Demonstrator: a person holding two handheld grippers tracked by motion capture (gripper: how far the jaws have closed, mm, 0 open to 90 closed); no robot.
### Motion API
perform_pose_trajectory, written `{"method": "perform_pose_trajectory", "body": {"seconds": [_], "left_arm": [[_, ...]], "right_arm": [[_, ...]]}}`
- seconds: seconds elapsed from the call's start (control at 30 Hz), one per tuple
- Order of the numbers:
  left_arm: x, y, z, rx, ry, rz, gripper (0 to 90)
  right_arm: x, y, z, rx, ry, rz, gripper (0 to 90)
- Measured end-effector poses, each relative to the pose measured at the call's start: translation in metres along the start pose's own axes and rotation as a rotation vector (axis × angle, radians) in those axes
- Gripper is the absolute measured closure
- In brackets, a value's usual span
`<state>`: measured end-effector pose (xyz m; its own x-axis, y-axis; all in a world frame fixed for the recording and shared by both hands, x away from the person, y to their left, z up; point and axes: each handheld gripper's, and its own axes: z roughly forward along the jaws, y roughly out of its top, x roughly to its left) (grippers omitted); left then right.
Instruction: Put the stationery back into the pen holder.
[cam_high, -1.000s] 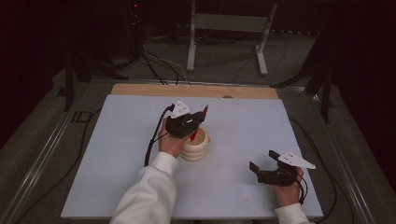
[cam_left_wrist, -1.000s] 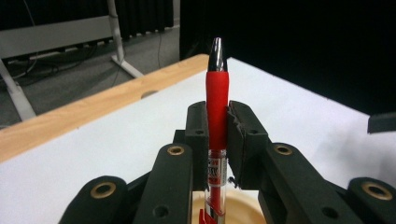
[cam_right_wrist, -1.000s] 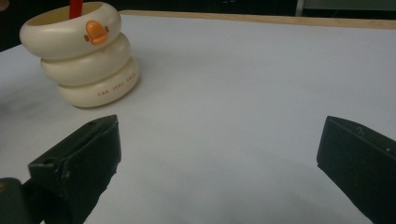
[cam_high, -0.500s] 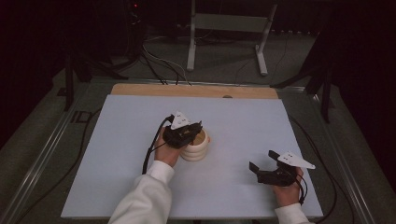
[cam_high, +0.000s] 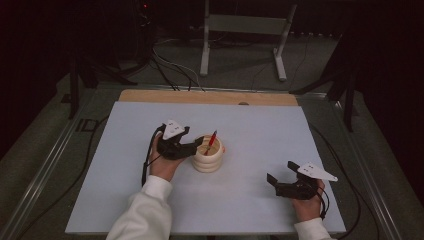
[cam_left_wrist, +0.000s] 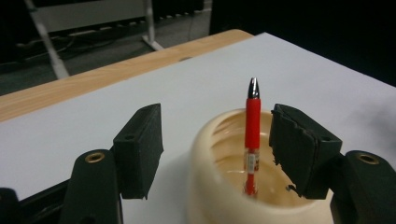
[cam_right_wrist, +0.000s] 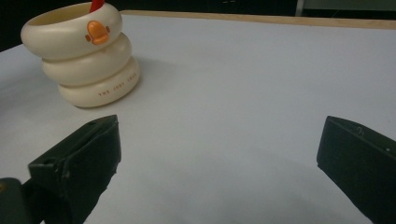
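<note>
A cream pen cup (cam_high: 208, 159), shaped like stacked rings with an orange duck bill, stands mid-table. A red pen (cam_high: 211, 141) leans upright inside it, silver tip up. My left gripper (cam_high: 197, 145) sits just left of the cup at rim height. Its jaws have just been opening. In the left gripper view the pen (cam_left_wrist: 252, 126) stands in the cup (cam_left_wrist: 219, 186) between the spread jaws of the left gripper (cam_left_wrist: 217, 137), touching neither pad. My right gripper (cam_high: 280, 171) rests open near the table's front right, with nothing between its jaws. The right gripper view shows the cup (cam_right_wrist: 93, 60) and the pen's end (cam_right_wrist: 97, 4) beyond the right gripper (cam_right_wrist: 219, 154).
A white sheet (cam_high: 260, 130) covers the table, with a wooden strip (cam_high: 210, 97) along its far edge. A metal stand (cam_high: 245, 30) and cables lie on the floor beyond. A cable (cam_high: 146, 165) trails from the left gripper.
The left gripper carried the red pen down into the cup, then opened and drew back to the left, leaving the pen standing in the cup. The right gripper has not moved.
</note>
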<state>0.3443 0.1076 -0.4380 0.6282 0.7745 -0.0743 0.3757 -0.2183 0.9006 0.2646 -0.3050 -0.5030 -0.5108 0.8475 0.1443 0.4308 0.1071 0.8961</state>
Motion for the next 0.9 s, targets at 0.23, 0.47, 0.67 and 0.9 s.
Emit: {"method": "perform_pose_trajectory", "body": {"seconds": [0.23,0.47,0.67,0.9], "left_arm": [[0.025,-0.009,-0.034,-0.037,0.047,-0.083,35.2],[0.038,-0.026,-0.068,-0.04,0.147,-0.052,22.4],[0.04,-0.049,-0.085,-0.011,0.217,-0.011,10.8],[0.039,-0.07,-0.096,-0.013,0.229,0.001,1.5]], "right_arm": [[0.002,0.0,0.0,-0.001,0.005,0.0,0.0],[0.004,0.0,-0.002,-0.007,0.012,0.001,0.0],[0.006,0.001,-0.004,-0.015,0.016,0.003,0.0],[0.008,0.001,-0.006,-0.025,0.018,0.001,0.0]]}}
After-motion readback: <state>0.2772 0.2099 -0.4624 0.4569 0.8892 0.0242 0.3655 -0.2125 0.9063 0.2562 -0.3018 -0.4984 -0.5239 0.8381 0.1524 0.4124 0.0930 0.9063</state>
